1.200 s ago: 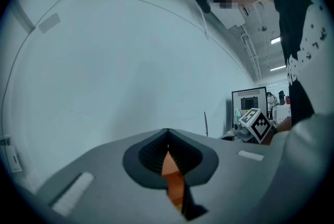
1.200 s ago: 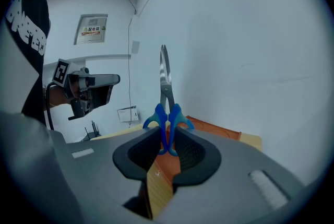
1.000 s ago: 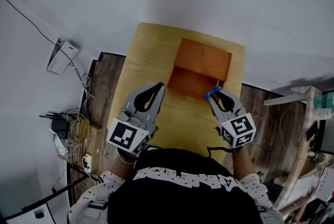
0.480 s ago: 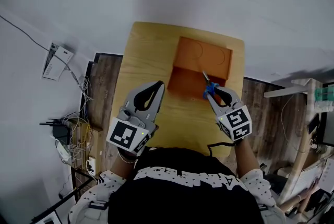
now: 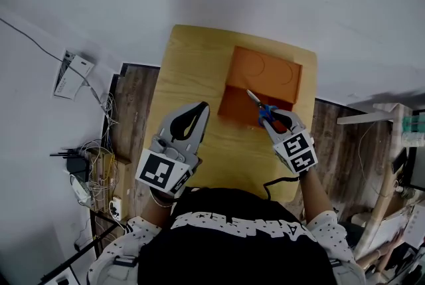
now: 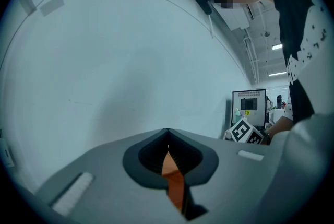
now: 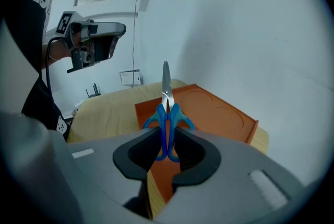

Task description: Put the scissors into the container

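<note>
One pair of scissors (image 7: 167, 113), handles clamped in your right gripper (image 5: 273, 119), hangs above the orange container (image 5: 234, 104) at its near wall, blades pointing across it. Left gripper (image 5: 192, 119), jaws together and empty, sits left of the container.

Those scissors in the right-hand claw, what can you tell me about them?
The scissors have blue, plastic-looking loop handles and silvery blades shut together. The right gripper clamps the handles, so the blades point forward, away from it, in the air above the orange container. Nothing else touches them.
</note>
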Tool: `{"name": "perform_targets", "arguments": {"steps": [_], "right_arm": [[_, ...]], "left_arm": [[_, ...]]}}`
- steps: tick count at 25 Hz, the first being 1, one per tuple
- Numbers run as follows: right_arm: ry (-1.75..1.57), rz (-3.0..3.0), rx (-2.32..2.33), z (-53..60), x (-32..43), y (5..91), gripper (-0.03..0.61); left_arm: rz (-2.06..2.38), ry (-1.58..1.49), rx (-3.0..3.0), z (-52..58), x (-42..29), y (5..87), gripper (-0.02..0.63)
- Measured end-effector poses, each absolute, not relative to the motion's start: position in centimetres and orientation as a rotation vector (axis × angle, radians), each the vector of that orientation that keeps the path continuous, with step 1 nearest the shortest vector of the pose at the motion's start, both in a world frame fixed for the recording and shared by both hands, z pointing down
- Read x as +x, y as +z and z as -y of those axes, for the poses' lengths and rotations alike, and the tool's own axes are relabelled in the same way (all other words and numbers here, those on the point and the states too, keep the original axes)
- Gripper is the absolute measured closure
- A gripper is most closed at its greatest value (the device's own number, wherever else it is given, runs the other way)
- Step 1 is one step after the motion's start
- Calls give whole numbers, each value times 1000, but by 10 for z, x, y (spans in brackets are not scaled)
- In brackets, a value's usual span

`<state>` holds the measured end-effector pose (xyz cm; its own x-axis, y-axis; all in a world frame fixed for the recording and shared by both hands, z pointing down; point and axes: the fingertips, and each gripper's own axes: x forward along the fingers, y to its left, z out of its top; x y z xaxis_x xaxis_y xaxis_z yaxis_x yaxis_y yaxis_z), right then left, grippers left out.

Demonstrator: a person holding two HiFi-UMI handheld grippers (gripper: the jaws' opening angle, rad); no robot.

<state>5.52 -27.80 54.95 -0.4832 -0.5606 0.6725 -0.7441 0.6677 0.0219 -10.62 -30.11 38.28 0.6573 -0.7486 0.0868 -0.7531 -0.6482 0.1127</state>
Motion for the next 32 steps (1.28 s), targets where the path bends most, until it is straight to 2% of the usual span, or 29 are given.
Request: {"name": "perform_targets", "arguments": {"steps": [15, 32], "right_arm": [[275, 2017, 748, 282, 49, 597, 482], [330, 1863, 629, 284, 51, 625, 479]], "left_arm": [[1285, 45, 2694, 309, -122, 391, 612], [1309, 39, 2663, 312, -134, 396, 612]]}}
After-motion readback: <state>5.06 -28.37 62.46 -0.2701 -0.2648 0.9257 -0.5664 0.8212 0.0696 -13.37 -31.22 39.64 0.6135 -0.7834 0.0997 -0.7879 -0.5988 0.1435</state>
